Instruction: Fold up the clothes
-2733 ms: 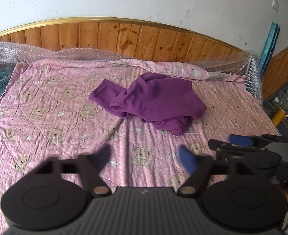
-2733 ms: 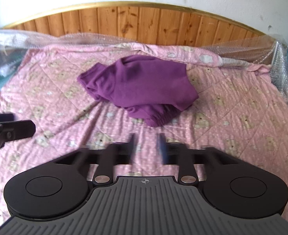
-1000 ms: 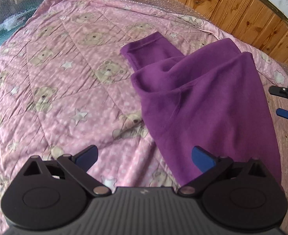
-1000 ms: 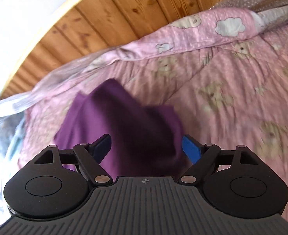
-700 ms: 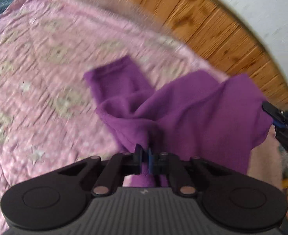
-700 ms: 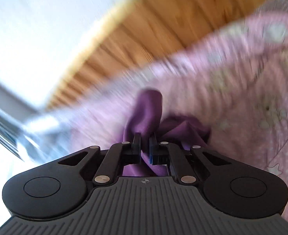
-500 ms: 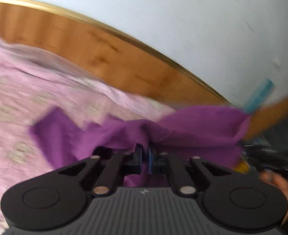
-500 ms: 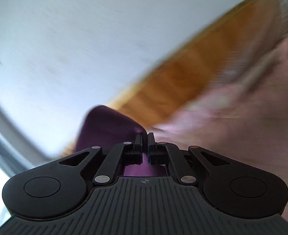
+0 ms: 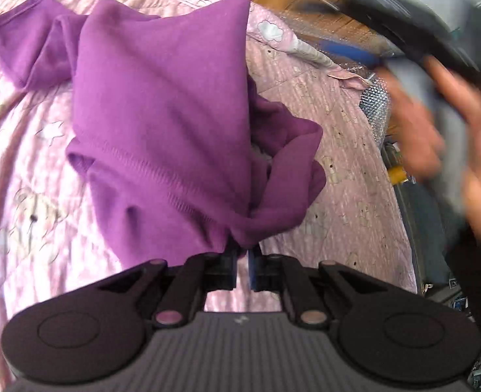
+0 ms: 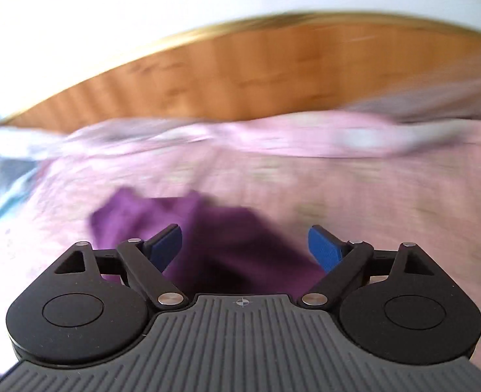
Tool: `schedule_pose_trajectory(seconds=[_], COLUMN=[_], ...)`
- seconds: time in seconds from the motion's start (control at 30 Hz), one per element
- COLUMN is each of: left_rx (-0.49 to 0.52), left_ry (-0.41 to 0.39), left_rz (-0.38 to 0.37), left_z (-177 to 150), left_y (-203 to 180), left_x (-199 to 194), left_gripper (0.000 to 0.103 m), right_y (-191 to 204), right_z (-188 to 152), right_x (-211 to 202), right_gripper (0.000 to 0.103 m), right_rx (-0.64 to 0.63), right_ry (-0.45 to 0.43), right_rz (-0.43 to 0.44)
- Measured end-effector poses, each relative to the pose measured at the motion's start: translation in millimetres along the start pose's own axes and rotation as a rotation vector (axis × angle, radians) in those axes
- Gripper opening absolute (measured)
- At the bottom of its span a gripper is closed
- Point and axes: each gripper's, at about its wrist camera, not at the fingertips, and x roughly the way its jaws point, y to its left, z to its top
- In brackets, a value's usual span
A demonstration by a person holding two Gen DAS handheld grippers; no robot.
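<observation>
With the left tool (image 9: 242, 269) pinching the purple garment (image 9: 162, 124) above the bed (image 9: 348, 196), the wide-open right tool (image 10: 244, 248) should grab an opposite edge to spread it flat.

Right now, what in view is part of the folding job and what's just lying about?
Part of the job:
- purple garment, a bunched edge clamped in the left gripper
- right gripper, jaws open, above the garment
- pink bedspread, the work surface

Lying about:
- bubble wrap along the bed edge
- wooden headboard
- yellow object beside the bed, too blurred to identify
</observation>
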Motion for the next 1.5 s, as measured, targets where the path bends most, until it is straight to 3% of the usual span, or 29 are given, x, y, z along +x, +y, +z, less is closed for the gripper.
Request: schedule_pose_trajectory(seconds=[0.03, 0.07, 0.1, 0.13, 0.27, 0.33, 0.4, 0.6, 0.63, 0.7, 0.77, 0.87, 0.93, 1.0, 1.03, 1.07, 1.17, 1.23, 1.27, 1.3, 1.37, 1.43, 1.5], left_rx=[0.007, 0.015, 0.024, 0.019, -0.051, -0.065, -0.081, -0.193, -0.199, -0.179, -0.166, -0.177, -0.192, -0.215, -0.23, -0.234, -0.085, -0.002, 0.01, 0.013, -0.068, -0.217, -0.337], left_ry=[0.003, 0.004, -0.013, -0.058, -0.26, -0.323, -0.344, -0.29, -0.283, -0.254, -0.236, -0.223, -0.198, -0.18, -0.181, -0.196, -0.416, -0.5, -0.512, -0.507, -0.348, -0.2, -0.152], left_rz=[0.009, 0.019, 0.042, 0.072, 0.16, 0.18, 0.198, 0.179, 0.176, 0.186, 0.198, 0.15, 0.096, 0.046, 0.022, -0.005, -0.079, -0.022, 0.063, 0.157, 0.393, 0.47, 0.441], left_z=[-1, -3, -4, -4, 11, 19, 25, 35, 36, 42, 48, 64, 72, 82, 88, 93, 93, 73, 56, 38, 0, -36, -69], left_y=[-2, -3, -4, -2, 18, 28, 37, 72, 79, 81, 81, 73, 65, 59, 55, 50, 18, 13, 21, 32, 77, 121, 149], left_x=[-3, -5, -10, -20, -78, -102, -109, -63, -55, -30, -11, 22, 42, 45, 41, 33, -73, -144, -167, -188, -195, -187, -182], left_gripper=[0.006, 0.004, 0.003, 0.001, 0.001, 0.002, 0.007, 0.058, 0.068, 0.074, 0.078, 0.088, 0.084, 0.021, 0.01, 0.01, 0.009, 0.009, 0.009, 0.009, 0.01, 0.011, 0.014], right_y=[-2, -5, -7, -10, -19, -24, -30, -152, -162, -172, -179, -179, -176, -179, -174, -170, -155, -143, -137, -131, -115, -93, -59], right_z=[5, 10, 14, 19, 39, 48, 57, -32, -51, -87, -114, -141, -147, -146, -143, -140, -121, -111, -106, -101, -94, -87, -76], right_x=[-8, -15, -23, -30, -60, -75, -90, -84, -82, -94, -114, -122, -124, -118, -121, -124, -130, -129, -126, -123, -104, -79, -59], right_gripper=[0.087, 0.078, 0.061, 0.011, 0.005, 0.003, 0.003, 0.005, 0.014, 0.026, 0.048, 0.052, 0.052, 0.053, 0.053, 0.053, 0.059, 0.065, 0.07, 0.072, 0.072, 0.072, 0.072], right_rx=[0.031, 0.061, 0.092, 0.123, 0.245, 0.306, 0.368, 0.52, 0.524, 0.549, 0.588, 0.612, 0.615, 0.607, 0.59, 0.573, 0.48, 0.43, 0.407, 0.384, 0.337, 0.298, 0.232], right_ry=[-0.028, -0.055, -0.083, -0.11, -0.221, -0.276, -0.327, -0.003, 0.049, 0.072, 0.051, 0.066, 0.064, 0.053, 0.04, 0.025, -0.06, -0.077, -0.077, -0.075, -0.029, 0.016, 0.039], right_rz=[0.04, 0.08, 0.121, 0.161, 0.321, 0.402, 0.473, -0.315, -0.39, -0.455, -0.454, -0.456, -0.454, -0.445, -0.445, -0.446, -0.456, -0.442, -0.433, -0.424, -0.383, -0.327, -0.254])
